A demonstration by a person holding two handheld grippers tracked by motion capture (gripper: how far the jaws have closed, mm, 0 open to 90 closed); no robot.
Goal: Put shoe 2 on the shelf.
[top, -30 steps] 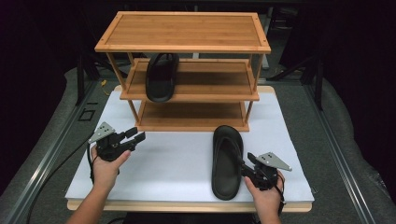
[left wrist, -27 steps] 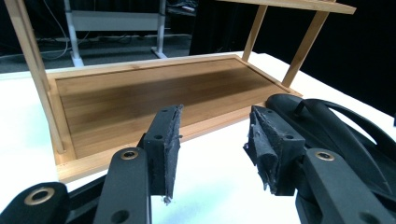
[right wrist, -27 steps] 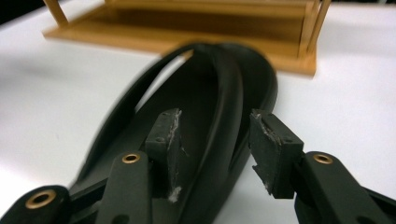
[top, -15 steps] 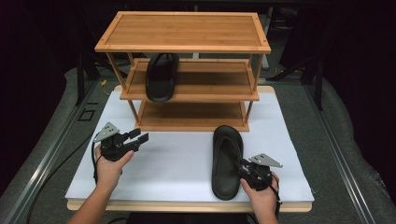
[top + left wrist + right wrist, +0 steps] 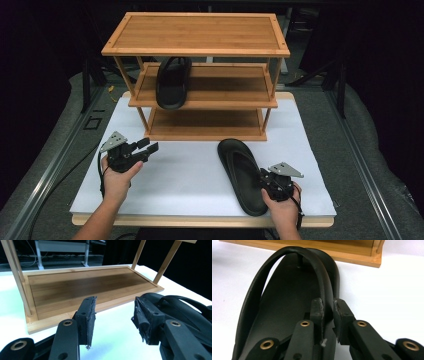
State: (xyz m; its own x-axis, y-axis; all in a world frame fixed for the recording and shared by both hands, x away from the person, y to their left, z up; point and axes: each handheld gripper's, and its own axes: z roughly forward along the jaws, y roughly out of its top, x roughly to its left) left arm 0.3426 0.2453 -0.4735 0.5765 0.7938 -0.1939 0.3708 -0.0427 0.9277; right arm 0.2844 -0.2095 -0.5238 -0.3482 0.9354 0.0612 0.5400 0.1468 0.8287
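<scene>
The sandal (image 5: 287, 305) is pinched only by its thin strap (image 5: 325, 300) in the right gripper (image 5: 328, 312), so it could easily be swung or dropped; the left gripper (image 5: 113, 320) is held wide open, empty.

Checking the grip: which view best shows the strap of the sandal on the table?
The right gripper view: the strap runs between the right gripper. The left gripper view shows it partly; the high view hardly.
</scene>
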